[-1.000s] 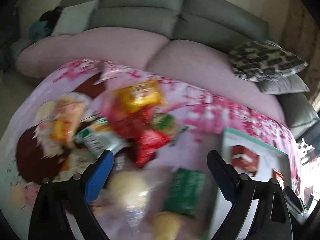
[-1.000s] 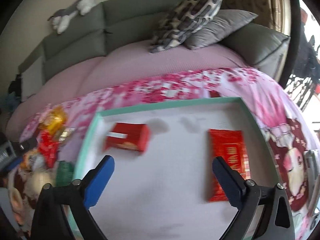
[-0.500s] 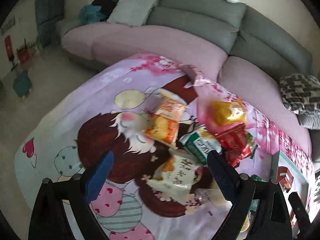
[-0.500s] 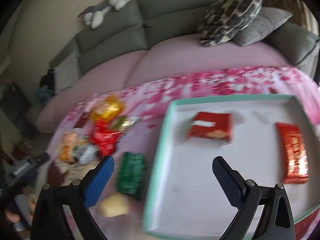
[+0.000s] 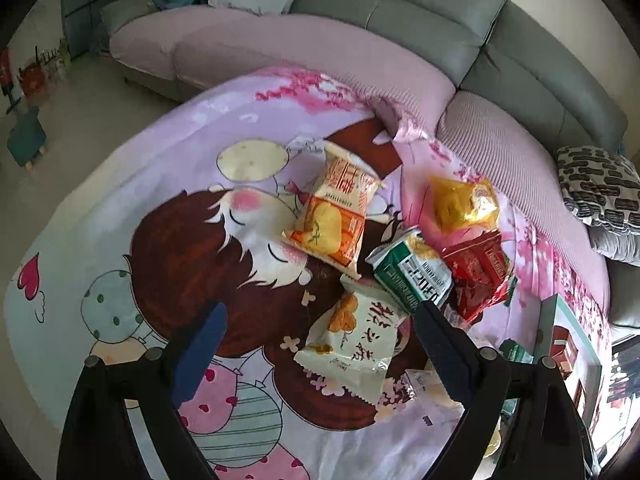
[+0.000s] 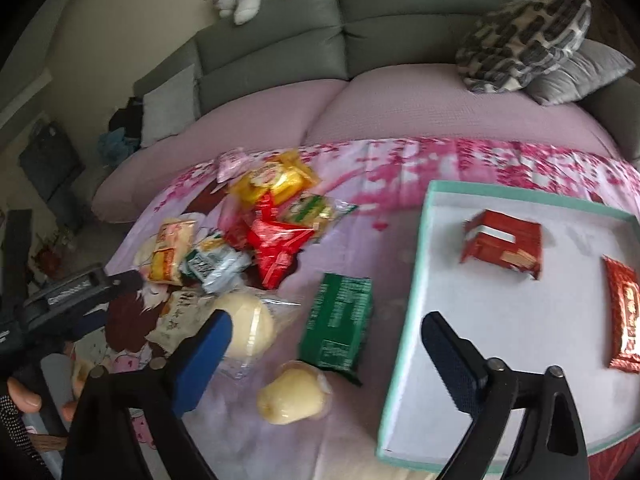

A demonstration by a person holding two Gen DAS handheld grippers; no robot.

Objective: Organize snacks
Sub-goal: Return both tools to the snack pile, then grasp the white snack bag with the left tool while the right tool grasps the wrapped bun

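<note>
- Left claw tilts steeply down over white snack bag, spread, nothing pinched.
- Right claw angled down over green packet, closing, grips nothing.

soft daylight from the right, strong fisheye bending at dark corners, right view slightly motion-blurred.

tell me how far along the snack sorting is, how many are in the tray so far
Done: two red packets, one and another, lie in the teal-rimmed tray. In hand: nothing. The right gripper hangs over the green packet with its jaws closing but not yet on it; the left gripper is open over the white packet. Left: the pile on the cloth, including the orange packet and yellow packet.
</note>
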